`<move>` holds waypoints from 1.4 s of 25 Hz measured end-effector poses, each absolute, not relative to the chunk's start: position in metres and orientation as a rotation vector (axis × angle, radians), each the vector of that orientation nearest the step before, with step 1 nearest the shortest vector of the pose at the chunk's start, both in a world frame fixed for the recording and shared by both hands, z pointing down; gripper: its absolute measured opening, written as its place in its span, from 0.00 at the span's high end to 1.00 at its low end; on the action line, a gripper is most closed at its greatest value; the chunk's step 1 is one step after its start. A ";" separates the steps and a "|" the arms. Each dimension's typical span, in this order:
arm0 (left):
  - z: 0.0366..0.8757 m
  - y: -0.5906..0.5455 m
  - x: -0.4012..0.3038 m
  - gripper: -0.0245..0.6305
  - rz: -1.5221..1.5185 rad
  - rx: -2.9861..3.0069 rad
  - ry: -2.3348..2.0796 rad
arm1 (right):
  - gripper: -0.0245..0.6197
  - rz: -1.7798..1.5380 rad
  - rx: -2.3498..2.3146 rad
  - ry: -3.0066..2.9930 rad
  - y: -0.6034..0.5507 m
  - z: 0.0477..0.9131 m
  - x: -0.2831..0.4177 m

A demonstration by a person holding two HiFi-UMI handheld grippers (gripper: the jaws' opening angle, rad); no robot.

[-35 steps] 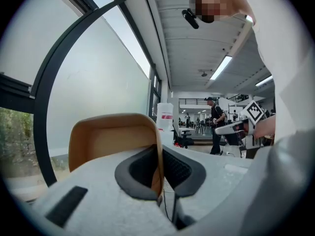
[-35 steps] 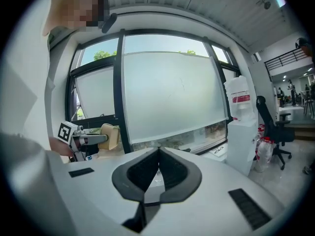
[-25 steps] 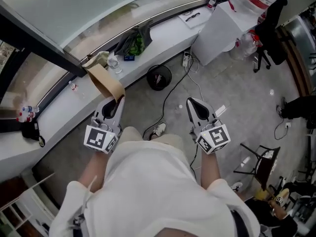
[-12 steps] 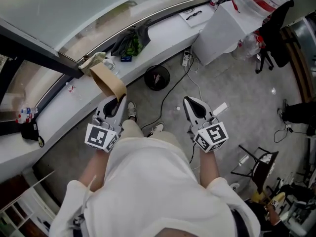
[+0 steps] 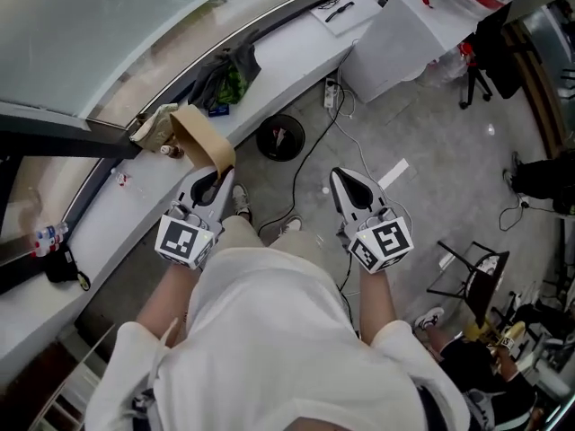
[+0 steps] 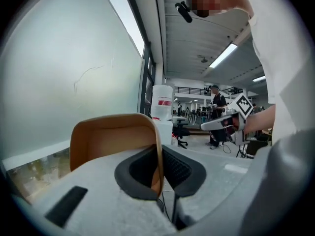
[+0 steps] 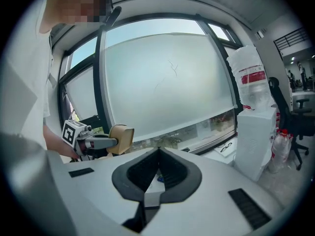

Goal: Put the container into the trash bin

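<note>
Both my grippers have come forward, bringing the brown container nearer the black trash bin on the floor beside the counter. On my left gripper the fingers clamp the container's wall; on my right gripper they are together, empty. I judge this the carrying step: next, get over the bin's mouth, then release.

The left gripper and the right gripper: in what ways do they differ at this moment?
The left gripper is shut on the wall of the brown container; the right gripper is shut with nothing between its jaws. The left gripper is near the white ledge; the right gripper is over the open grey floor. Both point the same way, forward.
</note>
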State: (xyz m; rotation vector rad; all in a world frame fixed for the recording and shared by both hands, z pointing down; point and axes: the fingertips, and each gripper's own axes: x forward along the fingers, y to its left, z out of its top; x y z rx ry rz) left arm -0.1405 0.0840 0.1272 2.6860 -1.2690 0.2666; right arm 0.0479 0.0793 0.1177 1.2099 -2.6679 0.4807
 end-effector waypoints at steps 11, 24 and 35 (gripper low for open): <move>0.227 0.042 -0.134 0.93 0.402 2.666 -0.951 | 0.96 0.586 1.206 -2.552 0.039 0.183 0.012; 0.396 0.032 -0.089 0.93 0.612 2.623 -0.635 | 0.96 0.840 1.159 -2.458 0.035 0.310 0.007; 0.525 0.000 -0.066 0.93 0.795 2.592 -0.516 | 0.96 0.987 1.169 -2.355 0.048 0.393 0.028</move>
